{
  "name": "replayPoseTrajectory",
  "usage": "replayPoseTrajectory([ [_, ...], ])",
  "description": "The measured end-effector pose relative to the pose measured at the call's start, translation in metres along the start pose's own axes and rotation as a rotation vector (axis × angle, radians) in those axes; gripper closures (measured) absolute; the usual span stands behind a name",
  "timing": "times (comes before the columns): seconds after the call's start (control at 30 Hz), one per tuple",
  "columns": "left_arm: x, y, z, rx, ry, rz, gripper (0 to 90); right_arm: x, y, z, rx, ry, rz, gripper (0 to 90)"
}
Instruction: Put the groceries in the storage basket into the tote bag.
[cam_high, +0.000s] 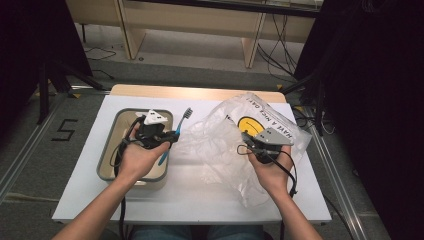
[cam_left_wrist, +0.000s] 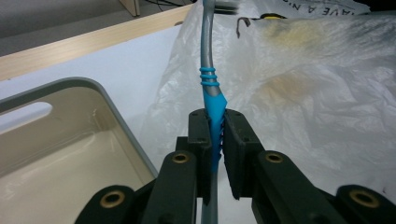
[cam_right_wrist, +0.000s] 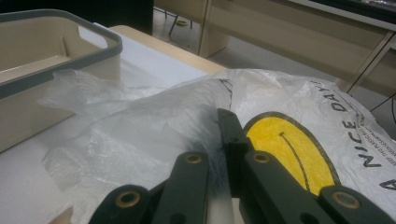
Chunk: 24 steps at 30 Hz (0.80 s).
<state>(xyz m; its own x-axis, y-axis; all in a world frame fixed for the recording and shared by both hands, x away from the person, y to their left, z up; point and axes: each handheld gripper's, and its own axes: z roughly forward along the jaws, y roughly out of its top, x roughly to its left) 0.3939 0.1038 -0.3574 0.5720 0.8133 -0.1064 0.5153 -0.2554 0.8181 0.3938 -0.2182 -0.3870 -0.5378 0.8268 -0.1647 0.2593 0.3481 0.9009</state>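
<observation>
My left gripper (cam_high: 172, 135) is shut on a toothbrush (cam_high: 184, 120) with a blue and grey handle, held over the right rim of the beige bin (cam_high: 111, 131). In the left gripper view the jaws (cam_left_wrist: 215, 119) clamp the blue grip of the toothbrush (cam_left_wrist: 208, 56), whose grey neck points up toward the bag. A crumpled clear plastic bag (cam_high: 225, 145) with a yellow smiley print lies at the right. My right gripper (cam_high: 247, 147) is shut on its film; in the right gripper view the jaws (cam_right_wrist: 223, 122) pinch the plastic bag (cam_right_wrist: 154, 116) beside the smiley, and the film partly covers one jaw.
The bin (cam_left_wrist: 70, 140) has a grey rim and a handle slot, and its inside looks bare. The white tabletop (cam_high: 200, 195) ends in a wooden strip at the far edge. Beyond the table are the floor, cables and a wooden bench.
</observation>
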Motion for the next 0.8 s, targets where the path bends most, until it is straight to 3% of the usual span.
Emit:
replayPoseTrajectory([
  [0.3,-0.014,-0.003,0.005,0.023,-0.029,0.037,81.2,0.000,0.000,0.000,-0.001,-0.002,0.002,90.0],
  [0.8,-0.024,-0.005,0.010,0.032,-0.042,0.052,81.3,-0.001,0.000,-0.001,-0.004,-0.001,0.001,90.0],
])
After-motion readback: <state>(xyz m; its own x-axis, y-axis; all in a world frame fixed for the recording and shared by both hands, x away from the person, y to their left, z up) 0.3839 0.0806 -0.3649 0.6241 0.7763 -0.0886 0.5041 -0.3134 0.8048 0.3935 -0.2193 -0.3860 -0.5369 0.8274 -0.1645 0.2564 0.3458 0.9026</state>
